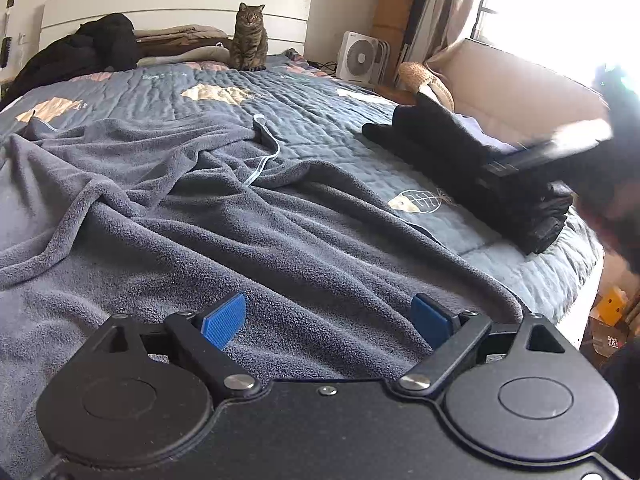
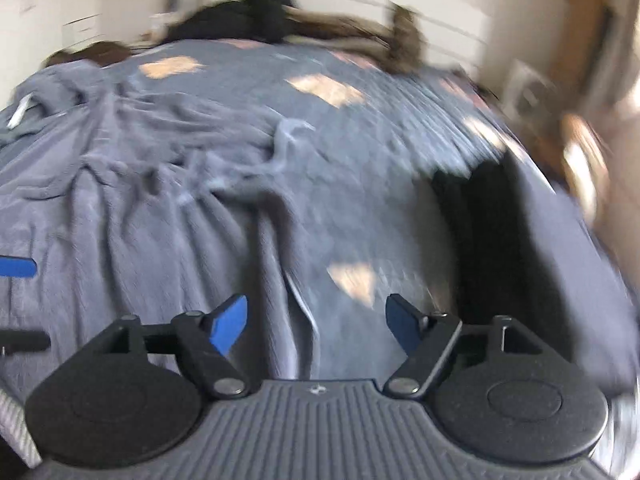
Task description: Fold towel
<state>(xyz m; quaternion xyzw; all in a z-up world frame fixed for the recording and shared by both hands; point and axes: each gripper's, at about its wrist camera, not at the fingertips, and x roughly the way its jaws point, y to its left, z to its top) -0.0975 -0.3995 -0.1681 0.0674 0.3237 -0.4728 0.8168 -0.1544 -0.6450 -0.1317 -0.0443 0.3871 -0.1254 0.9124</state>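
Note:
A large grey fleece towel (image 1: 208, 216) lies rumpled across the bed, with long ridges running toward me and a white label strip (image 1: 266, 160) near its far edge. My left gripper (image 1: 328, 320) hovers low over the towel's near part, blue pads wide apart and nothing between them. The right wrist view is motion-blurred. There the right gripper (image 2: 316, 324) stands open above the towel's right edge (image 2: 300, 304), where the towel (image 2: 140, 200) meets the quilt. A blue pad of the left gripper shows at that view's far left.
A blue-grey quilt (image 1: 320, 92) covers the bed. A stack of dark folded clothes (image 1: 472, 164) sits at the bed's right side. A tabby cat (image 1: 249, 38) sits by the headboard, a black jacket (image 1: 80, 52) lies at the back left, and a white fan (image 1: 358, 58) stands beyond.

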